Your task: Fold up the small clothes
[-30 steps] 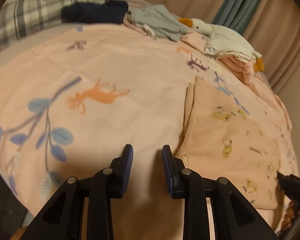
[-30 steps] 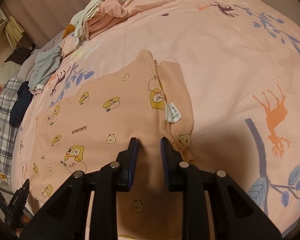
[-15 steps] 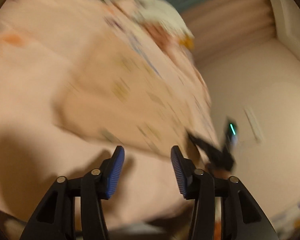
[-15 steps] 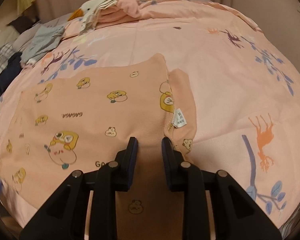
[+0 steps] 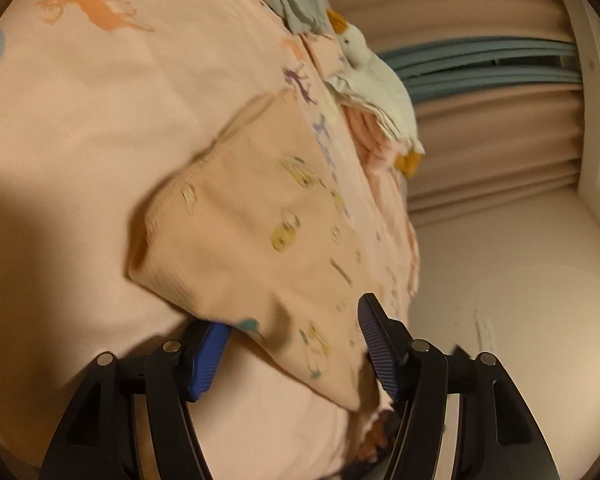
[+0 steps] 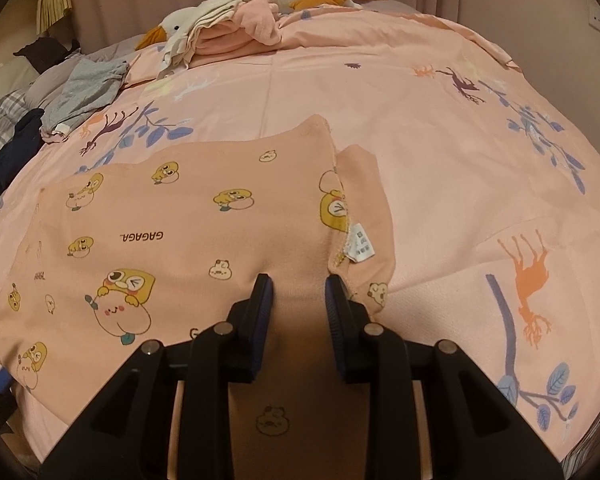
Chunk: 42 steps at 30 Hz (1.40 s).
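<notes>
Across a pink bedspread (image 6: 380, 92) printed with orange deer and blue leafy twigs lies the task's piece — a small peach-coloured cotton garment (image 6: 204, 224) scattered with yellow cartoon animals and the word GAGAGA. It is spread flat near the front edge of the bed, with a narrow flap turned over along its right side, where a white care label (image 6: 360, 245) shows at the seam.

From the right wrist view, the right gripper (image 6: 298, 294) points down onto the near part of the garment, its black jaws with blue ribbed pads standing a little apart. Cloth shows in the gap between them, but whether the pads press on a fold of it cannot be told.

From the left wrist view, which is blurred, the left gripper (image 5: 294, 334) is at one corner of the same garment (image 5: 260, 216). Its jaws are opening; the corner of the cloth hangs between them, draped over the left pad and clear of the right one.

Farther back on the bed rests a white plush goose with an orange beak (image 6: 180, 26), a heap of folded pink and cream cloth (image 6: 236, 30) against it. To the left lie a crumpled grey garment (image 6: 86, 96) and a dark navy one (image 6: 14, 146). Pleated beige curtains (image 5: 480, 128) hang behind the bed.
</notes>
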Motion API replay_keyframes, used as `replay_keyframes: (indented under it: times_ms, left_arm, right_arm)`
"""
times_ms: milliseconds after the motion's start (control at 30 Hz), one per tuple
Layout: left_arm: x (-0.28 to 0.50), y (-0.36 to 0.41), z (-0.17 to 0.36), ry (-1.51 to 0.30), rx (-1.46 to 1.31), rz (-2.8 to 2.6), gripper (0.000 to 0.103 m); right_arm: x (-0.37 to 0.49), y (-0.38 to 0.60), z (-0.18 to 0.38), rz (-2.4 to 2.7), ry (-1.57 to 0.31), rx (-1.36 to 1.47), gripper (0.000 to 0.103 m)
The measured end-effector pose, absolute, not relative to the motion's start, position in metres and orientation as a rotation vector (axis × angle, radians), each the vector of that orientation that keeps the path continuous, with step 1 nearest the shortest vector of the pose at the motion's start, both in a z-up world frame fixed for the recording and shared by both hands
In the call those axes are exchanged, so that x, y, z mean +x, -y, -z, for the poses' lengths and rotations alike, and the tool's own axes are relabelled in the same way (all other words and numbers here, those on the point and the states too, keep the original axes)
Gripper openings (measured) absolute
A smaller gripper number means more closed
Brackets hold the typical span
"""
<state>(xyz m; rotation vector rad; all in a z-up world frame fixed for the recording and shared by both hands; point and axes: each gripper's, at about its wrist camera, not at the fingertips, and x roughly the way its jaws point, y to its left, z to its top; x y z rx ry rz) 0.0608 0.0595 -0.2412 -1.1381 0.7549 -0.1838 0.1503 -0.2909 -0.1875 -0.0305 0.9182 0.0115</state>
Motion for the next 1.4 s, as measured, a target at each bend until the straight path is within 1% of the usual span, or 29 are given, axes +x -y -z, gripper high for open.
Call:
replay_keyframes:
  times_ms: [67, 200, 300, 333, 367, 433, 467, 500, 533, 567, 600, 633, 700, 733, 767, 800, 867, 1000, 1033, 1067, 1133, 1167, 1200, 1233, 1267, 1300, 1333, 1367, 1400]
  left_arm:
    - [0.067, -0.056, 0.241, -0.754, -1.112, 0.163, 0.063]
    - [0.072, -0.061, 0.238, -0.691, -1.078, 0.076, 0.063]
    - [0.070, -0.074, 0.239, -0.634, -1.113, -0.011, 0.059]
    - [0.069, -0.076, 0.237, -0.622, -1.100, -0.033, 0.054]
    - [0.071, -0.077, 0.234, -0.616, -1.063, -0.068, 0.051]
    - [0.078, -0.075, 0.231, -0.641, -0.980, -0.136, 0.036]
    - [0.083, -0.073, 0.230, -0.659, -0.933, -0.165, 0.031]
    - [0.088, -0.069, 0.229, -0.664, -0.870, -0.186, 0.025]
    - [0.092, -0.065, 0.227, -0.656, -0.824, -0.198, 0.023]
    - [0.094, -0.061, 0.227, -0.648, -0.791, -0.207, 0.022]
    - [0.097, -0.057, 0.227, -0.642, -0.757, -0.213, 0.018]
    - [0.101, -0.054, 0.228, -0.647, -0.732, -0.205, 0.016]
    - [0.102, -0.052, 0.230, -0.656, -0.733, -0.163, 0.015]
    - [0.101, -0.053, 0.231, -0.656, -0.750, -0.136, 0.014]
    - [0.100, -0.055, 0.231, -0.653, -0.772, -0.105, 0.014]
    - [0.100, -0.056, 0.230, -0.647, -0.791, -0.070, 0.014]
    - [0.102, -0.056, 0.225, -0.634, -0.799, 0.006, 0.014]
    - [0.109, -0.035, 0.204, -0.627, -0.702, 0.158, 0.014]
    - [0.111, -0.027, 0.200, -0.628, -0.689, 0.205, 0.014]
    - [0.114, -0.015, 0.197, -0.633, -0.672, 0.256, 0.014]
    - [0.119, 0.008, 0.196, -0.649, -0.626, 0.305, 0.014]
    - [0.122, 0.026, 0.198, -0.669, -0.585, 0.326, 0.014]
    - [0.123, 0.038, 0.201, -0.690, -0.558, 0.342, 0.014]
    - [0.124, 0.050, 0.204, -0.713, -0.534, 0.353, 0.014]
    - [0.123, 0.066, 0.207, -0.745, -0.510, 0.365, 0.014]
    - [0.122, 0.074, 0.207, -0.759, -0.502, 0.370, 0.016]
    - [0.120, 0.082, 0.205, -0.767, -0.493, 0.376, 0.025]
    - [0.118, 0.087, 0.202, -0.773, -0.486, 0.389, 0.033]
    - [0.116, 0.092, 0.197, -0.783, -0.480, 0.425, 0.048]
  right_arm:
    - [0.150, 0.291, 0.187, -0.003, -0.917, -0.022, 0.028]
    - [0.150, 0.294, 0.186, 0.012, -0.918, 0.035, 0.028]
    - [0.148, 0.299, 0.178, -0.004, -0.916, 0.097, 0.029]
    - [0.145, 0.303, 0.172, -0.032, -0.890, 0.155, 0.030]
    - [0.142, 0.304, 0.165, -0.077, -0.857, 0.200, 0.029]
    - [0.135, 0.302, 0.148, -0.186, -0.779, 0.240, 0.029]
    - [0.131, 0.299, 0.142, -0.220, -0.741, 0.250, 0.029]
    - [0.127, 0.295, 0.137, -0.264, -0.708, 0.263, 0.029]
    - [0.125, 0.288, 0.136, -0.327, -0.702, 0.290, 0.028]
    - [0.125, 0.282, 0.139, -0.392, -0.721, 0.319, 0.027]
    - [0.129, 0.271, 0.147, -0.478, -0.776, 0.361, 0.024]
    - [0.133, 0.263, 0.154, -0.520, -0.824, 0.380, 0.016]
    - [0.144, 0.243, 0.181, -0.525, -0.965, 0.366, 0.009]
    - [0.151, 0.233, 0.199, -0.468, -1.053, 0.318, 0.001]
    - [0.155, 0.229, 0.212, -0.429, -1.096, 0.295, 0.000]
    - [0.157, 0.231, 0.215, -0.438, -1.082, 0.325, 0.000]
    - [0.160, 0.236, 0.213, -0.441, -1.106, 0.384, 0.000]
    - [0.169, 0.260, 0.222, -0.508, -1.177, 0.607, 0.000]
    - [0.170, 0.269, 0.223, -0.525, -1.182, 0.682, 0.003]
    - [0.169, 0.276, 0.220, -0.526, -1.169, 0.716, 0.003]
    - [0.165, 0.291, 0.204, -0.494, -1.101, 0.699, 0.008]
    - [0.162, 0.297, 0.198, -0.483, -1.072, 0.689, 0.008]
    - [0.161, 0.305, 0.192, -0.476, -1.045, 0.696, 0.012]
    - [0.159, 0.315, 0.187, -0.473, -1.024, 0.723, 0.021]
    - [0.158, 0.323, 0.186, -0.474, -1.012, 0.754, 0.028]
    - [0.158, 0.330, 0.186, -0.477, -1.005, 0.793, 0.044]
    - [0.159, 0.336, 0.189, -0.481, -1.008, 0.832, 0.054]
    - [0.160, 0.338, 0.192, -0.487, -1.016, 0.863, 0.052]
    - [0.162, 0.341, 0.194, -0.492, -1.023, 0.876, 0.052]
